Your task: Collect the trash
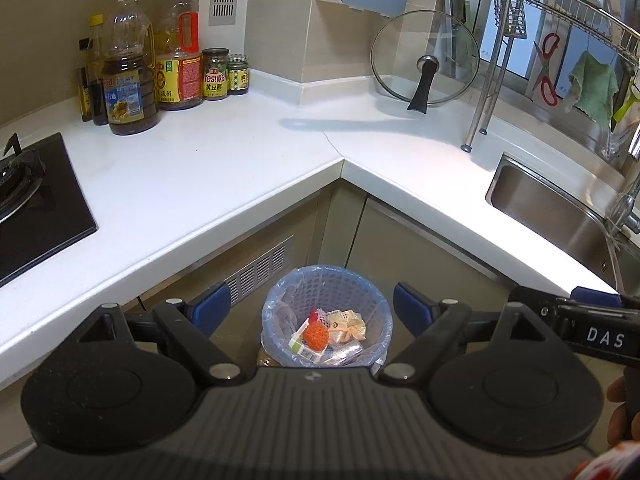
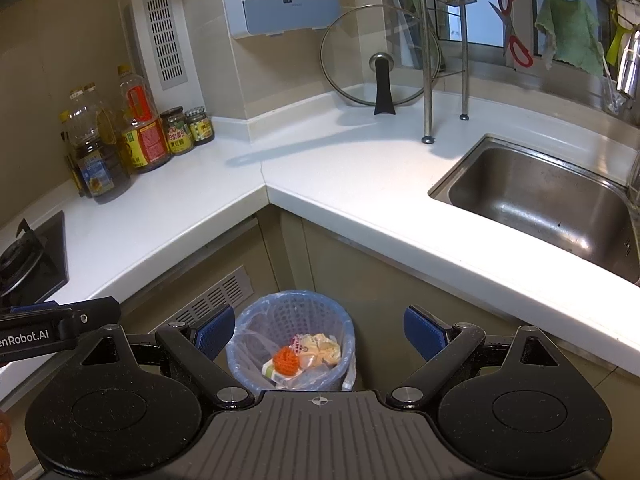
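Left hand-held gripper [image 1: 312,308]: jaws spread wide, nothing between the blue pads. Right hand-held gripper [image 2: 318,330]: likewise spread wide and empty. Both point steeply down at the waste basket [image 1: 362,292], which stands on the floor in the inner corner of the L-shaped table [image 1: 224,184], below its edge and against the cabinet fronts. The basket is a blue lattice bin lined with a clear plastic bag. Trash inside the basket: an orange net-like ball [image 1: 315,335], crumpled pale wrappers [image 1: 348,322], a small white carton with a barcode, and a silvery wrapper toward the near side. Above and left of the basket, a metal vent grille sits in the cabinet panel. On the table, up and left of the basket: oil bottles [image 1: 130,68] and two sauce jars by the wall; a black gas hob at far left. Up and right of the basket: a glass pot lid [image 1: 424,58] leaning against the wall, a steel dish rack, and a steel sink [image 2: 516,148].
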{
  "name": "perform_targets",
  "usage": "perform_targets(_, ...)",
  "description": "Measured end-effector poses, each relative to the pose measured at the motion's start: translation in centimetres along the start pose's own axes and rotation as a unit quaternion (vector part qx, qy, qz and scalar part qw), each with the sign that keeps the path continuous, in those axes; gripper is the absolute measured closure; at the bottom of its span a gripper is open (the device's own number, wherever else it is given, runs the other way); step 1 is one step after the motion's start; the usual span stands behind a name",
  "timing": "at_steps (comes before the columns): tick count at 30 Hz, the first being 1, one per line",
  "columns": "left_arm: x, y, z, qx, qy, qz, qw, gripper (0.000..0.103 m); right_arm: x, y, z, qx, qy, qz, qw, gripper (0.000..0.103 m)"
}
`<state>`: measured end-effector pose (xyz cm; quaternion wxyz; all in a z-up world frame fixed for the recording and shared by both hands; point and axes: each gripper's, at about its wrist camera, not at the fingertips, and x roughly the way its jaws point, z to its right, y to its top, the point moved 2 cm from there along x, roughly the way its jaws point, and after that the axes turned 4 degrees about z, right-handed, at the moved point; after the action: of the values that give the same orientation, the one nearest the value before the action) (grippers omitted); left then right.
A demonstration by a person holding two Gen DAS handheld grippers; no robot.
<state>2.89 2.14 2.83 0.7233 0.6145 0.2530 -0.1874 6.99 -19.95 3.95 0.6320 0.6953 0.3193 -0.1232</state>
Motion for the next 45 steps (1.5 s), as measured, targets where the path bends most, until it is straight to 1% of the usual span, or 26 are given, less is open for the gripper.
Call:
perform_targets(21, 0.19, -0.11, -0.28, 0.003, 0.008, -0.002, 1.0, 0.016, 0.04, 0.24, 0.07, 0.0, 0.003, 0.0, 1.0, 0.012)
perform_targets(45, 0.08, -0.06, -0.27, 0.002, 0.008, -0.001, 1.0, 0.016, -0.01, 0.37, 0.09, -0.001, 0.004, 0.0, 1.0, 0.012)
